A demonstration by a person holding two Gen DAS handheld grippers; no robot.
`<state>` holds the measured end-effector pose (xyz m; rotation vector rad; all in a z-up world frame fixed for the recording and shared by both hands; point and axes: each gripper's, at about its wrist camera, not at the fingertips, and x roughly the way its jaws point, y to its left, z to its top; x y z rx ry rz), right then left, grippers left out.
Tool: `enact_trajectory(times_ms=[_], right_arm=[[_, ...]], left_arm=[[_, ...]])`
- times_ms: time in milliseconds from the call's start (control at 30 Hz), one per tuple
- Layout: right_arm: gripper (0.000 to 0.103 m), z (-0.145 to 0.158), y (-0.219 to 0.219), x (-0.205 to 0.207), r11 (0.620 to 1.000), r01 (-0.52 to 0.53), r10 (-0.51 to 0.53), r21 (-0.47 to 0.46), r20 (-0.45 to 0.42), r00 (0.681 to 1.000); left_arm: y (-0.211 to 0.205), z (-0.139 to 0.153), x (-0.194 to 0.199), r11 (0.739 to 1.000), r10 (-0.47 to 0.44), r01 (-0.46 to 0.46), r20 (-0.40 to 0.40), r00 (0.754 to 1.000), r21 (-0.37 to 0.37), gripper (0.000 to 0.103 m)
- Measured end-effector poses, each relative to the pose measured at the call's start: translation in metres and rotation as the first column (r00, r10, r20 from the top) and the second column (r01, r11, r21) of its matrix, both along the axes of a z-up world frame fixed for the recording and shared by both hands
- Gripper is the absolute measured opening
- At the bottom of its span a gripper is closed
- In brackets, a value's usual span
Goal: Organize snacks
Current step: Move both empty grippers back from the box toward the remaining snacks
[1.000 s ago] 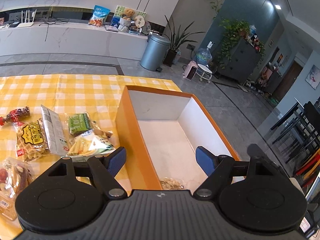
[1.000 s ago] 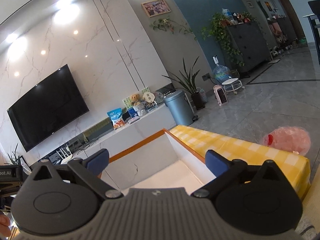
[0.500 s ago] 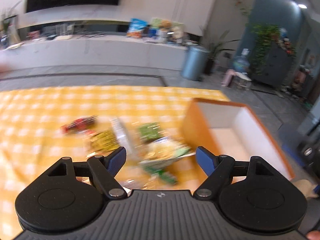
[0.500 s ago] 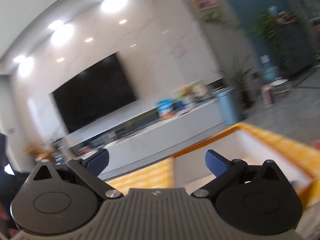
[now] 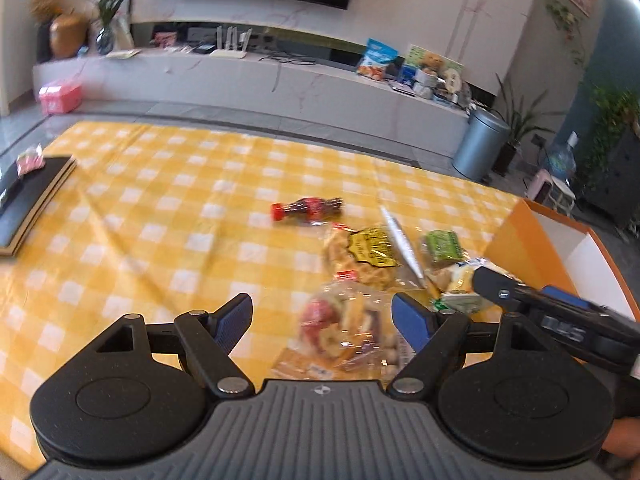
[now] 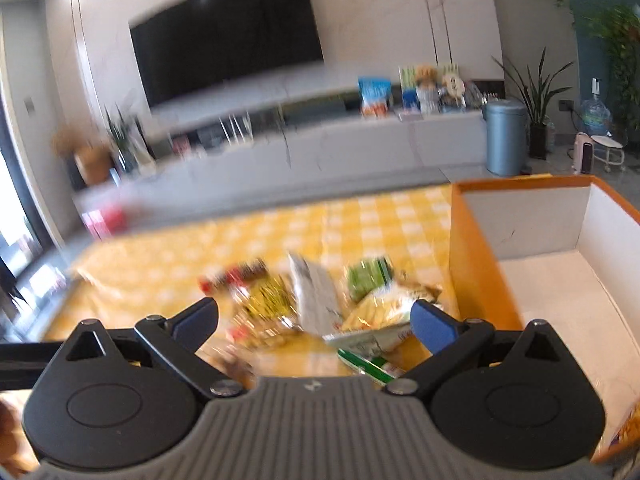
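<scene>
Right tool (image 6: 314,318), snacks (image 6: 320,300) motion-blurred

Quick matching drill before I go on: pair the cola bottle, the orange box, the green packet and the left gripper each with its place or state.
Things:
1. cola bottle
2. orange box
3. green packet
4. left gripper

Descriptions:
A. open, above a clear bag of snacks
B. lying on its side, red cap
C. white inside, at the right edge of the cloth
D. in the pile, next to the box

Pairs: 1-B, 2-C, 3-D, 4-A
</scene>
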<state>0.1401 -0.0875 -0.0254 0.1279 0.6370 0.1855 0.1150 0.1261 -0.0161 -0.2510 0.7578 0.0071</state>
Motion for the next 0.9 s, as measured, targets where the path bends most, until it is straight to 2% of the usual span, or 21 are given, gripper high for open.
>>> enact_trajectory(times_ms=[100, 200, 333, 433, 600, 733, 833, 900], right_arm=[[0.1, -0.016, 0.008, 0.011, 1.0, 0.022, -0.022, -0.02, 0.002, 1.0], [0.1, -0.033, 0.014, 0.015, 0.999, 0.002, -0.002, -0.047, 0.004, 1.0], [0.1, -0.057, 0.02, 0.019, 0.991, 0.001, -0.009, -0.135, -0.059, 0.998], [0.1, -0.077, 0.015, 0.021, 0.986, 0.007, -0.031, -0.168, -0.14, 0.99], [0.095, -0.087, -0.004, 0.024, 0.995, 0.036, -0.054, -0.09, -0.203, 0.978], [0.093, -0.086, -0.005, 0.019, 0.996, 0.017, -0.033, -0.084, -0.192, 0.981], [0.082, -0.083, -0.004, 0.016, 0.998, -0.001, -0.011, -0.06, -0.19, 0.982], [0.081, -0.082, -0.001, 0.014, 0.997, -0.008, -0.006, -0.073, -0.183, 0.983]], left_arm=[[0.009, -0.008, 0.0, 0.999, 0.035, -0.035, -0.022, 0.999, -0.021, 0.093], [0.01, -0.017, 0.0, 0.999, 0.044, -0.044, -0.045, 0.998, -0.003, 0.093], [0.009, -0.027, 0.003, 0.999, 0.051, -0.05, -0.078, 0.996, 0.012, 0.093], [0.006, -0.032, 0.004, 0.999, 0.043, -0.042, -0.095, 0.995, 0.01, 0.093], [-0.003, -0.039, 0.006, 0.999, 0.02, -0.016, -0.107, 0.994, 0.038, 0.093], [-0.006, -0.041, 0.007, 0.999, 0.015, -0.009, -0.121, 0.993, 0.048, 0.093], [-0.006, -0.04, 0.007, 0.999, 0.016, -0.01, -0.118, 0.993, 0.052, 0.093], [-0.005, -0.039, 0.006, 0.998, 0.021, -0.015, -0.118, 0.993, 0.053, 0.093]])
